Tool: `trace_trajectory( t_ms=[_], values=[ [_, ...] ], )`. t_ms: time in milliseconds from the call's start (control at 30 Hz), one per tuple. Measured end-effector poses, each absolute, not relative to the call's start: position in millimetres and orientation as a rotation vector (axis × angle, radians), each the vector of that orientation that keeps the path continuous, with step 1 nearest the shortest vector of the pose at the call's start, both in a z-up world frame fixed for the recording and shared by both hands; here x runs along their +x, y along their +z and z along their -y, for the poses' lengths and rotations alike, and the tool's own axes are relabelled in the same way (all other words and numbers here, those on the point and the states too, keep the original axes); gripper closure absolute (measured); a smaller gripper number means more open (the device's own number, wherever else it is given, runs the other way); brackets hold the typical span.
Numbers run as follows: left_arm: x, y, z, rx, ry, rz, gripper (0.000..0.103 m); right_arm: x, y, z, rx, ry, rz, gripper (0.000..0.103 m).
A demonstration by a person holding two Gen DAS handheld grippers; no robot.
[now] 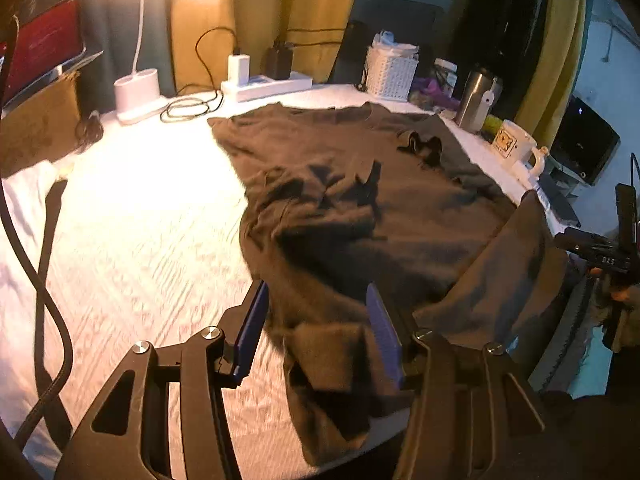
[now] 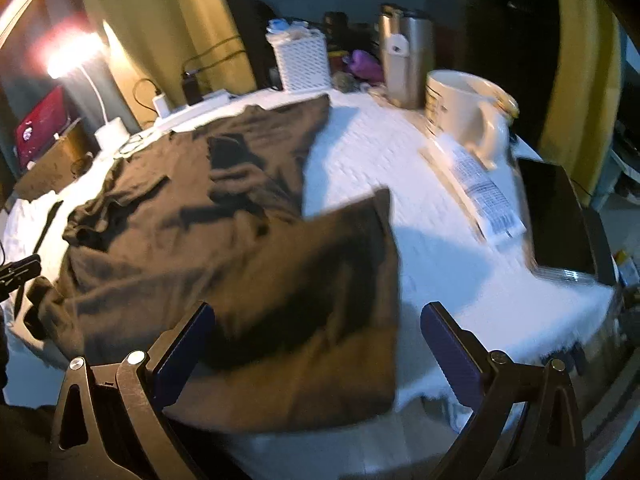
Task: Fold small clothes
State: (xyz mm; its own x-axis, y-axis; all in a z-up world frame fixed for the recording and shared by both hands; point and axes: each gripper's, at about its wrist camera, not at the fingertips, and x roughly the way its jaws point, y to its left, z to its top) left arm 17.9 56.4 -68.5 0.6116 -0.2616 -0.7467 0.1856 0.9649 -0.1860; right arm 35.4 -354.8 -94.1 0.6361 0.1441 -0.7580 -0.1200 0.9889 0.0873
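Note:
A dark brown T-shirt (image 1: 360,200) lies spread and rumpled on the white cloth-covered table (image 1: 140,220). My left gripper (image 1: 316,332) is open, its blue pads on either side of the shirt's near corner, which lies loose between them. In the right wrist view the shirt (image 2: 180,208) has a flap (image 2: 320,300) lying over the table's near edge. My right gripper (image 2: 316,344) is open wide around that flap, not closed on it. The right gripper also shows at the far right of the left wrist view (image 1: 608,256).
Along the far edge stand a lit white lamp (image 1: 136,92), a power strip with chargers (image 1: 264,84), a white basket (image 1: 390,74), a steel tumbler (image 1: 474,98) and a cream mug (image 2: 464,112). A tube (image 2: 480,192) and a dark tablet (image 2: 556,216) lie at the right.

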Motion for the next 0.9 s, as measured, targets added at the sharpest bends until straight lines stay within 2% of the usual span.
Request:
trace_trajectory(
  t_ms=[67, 167, 400, 633, 767, 800, 833, 900],
  values=[
    [12.3, -73.3, -58.4, -0.096, -0.248, -0.881, 0.051, 28.6, -99.6, 360.6, 0.032, 0.14, -0.88, 0.0],
    [7.9, -82.0, -61.5, -0.099, -0.226, -0.902, 0.039, 20.2, -108.4, 369.2, 0.044, 0.13, -0.896, 0.006],
    [-1.9, -90.1, -57.0, -0.097, -0.234, -0.924, 0.039, 6.7, -118.0, 366.8, 0.058, 0.143, -0.902, 0.019],
    [-8.3, -101.4, -59.4, -0.117, -0.229, -0.956, 0.039, 1.7, -121.4, 364.6, 0.061, 0.15, -0.894, 0.019],
    [-10.9, -105.5, -63.0, -0.128, -0.234, -0.968, 0.038, 2.1, -119.9, 363.6, 0.043, 0.152, -0.888, 0.032],
    [-11.0, -105.9, -63.4, -0.132, -0.237, -0.971, 0.038, 3.0, -118.8, 364.5, 0.042, 0.152, -0.881, 0.043],
    [-11.5, -106.5, -63.9, -0.138, -0.24, -0.975, 0.038, 3.8, -118.1, 365.5, 0.044, 0.152, -0.876, 0.05],
    [-13.2, -105.4, -64.4, -0.152, -0.246, -0.972, 0.038, 5.5, -117.9, 366.7, 0.056, 0.159, -0.872, 0.072]
  ],
)
